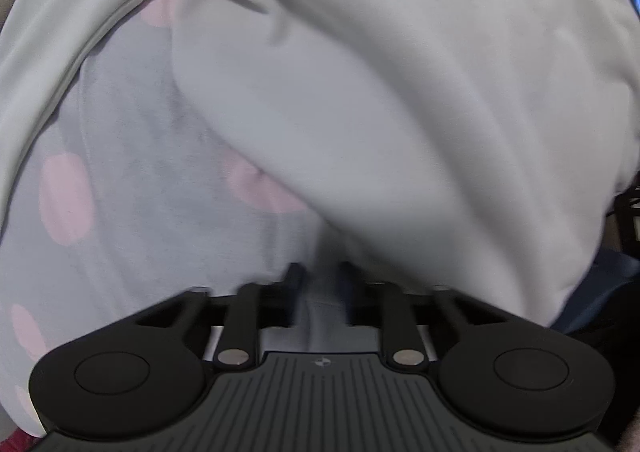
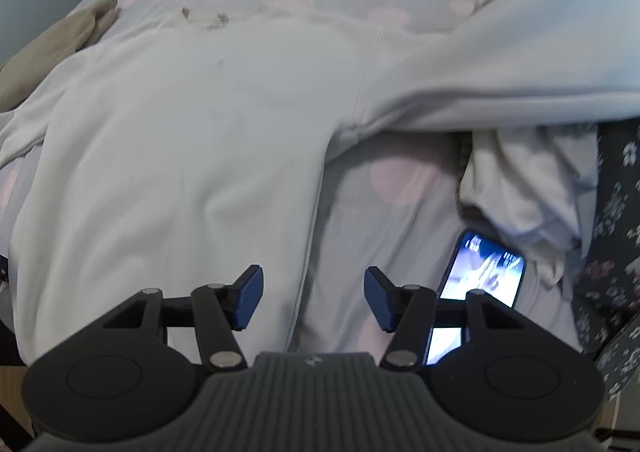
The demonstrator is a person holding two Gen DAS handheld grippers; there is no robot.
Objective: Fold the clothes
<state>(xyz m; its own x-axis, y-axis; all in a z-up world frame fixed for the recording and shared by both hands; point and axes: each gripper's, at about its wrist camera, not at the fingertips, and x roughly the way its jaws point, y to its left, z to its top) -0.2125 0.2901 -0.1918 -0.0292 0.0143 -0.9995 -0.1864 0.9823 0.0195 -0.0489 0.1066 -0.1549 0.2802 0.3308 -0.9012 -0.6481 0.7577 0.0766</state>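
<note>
The left gripper (image 1: pixel 320 280) is pinched together on a ridge of pale cloth that runs up between its fingers, the white garment (image 1: pixel 360 91) draping over it toward 12 and 2 o'clock, with the dotted sheet (image 1: pixel 120 171) of the bed bare at 9 o'clock. The right gripper (image 2: pixel 313 298) stands apart and holds nothing; it hangs over the garment's (image 2: pixel 180 131) lower edge, cloth under its left finger and sheet (image 2: pixel 360 211) under its right. From there the garment spreads flat toward 12 o'clock, one sleeve (image 2: pixel 520 63) lifted across toward 2 o'clock. A lit phone (image 2: pixel 480 276) lies just beside the right finger at 3 o'clock, a crumpled white cloth (image 2: pixel 528 187) beyond it, a tan garment (image 2: pixel 52 43) at 10 o'clock. Folding looks barely begun: the body lies unfolded, and the other pieces await.
</note>
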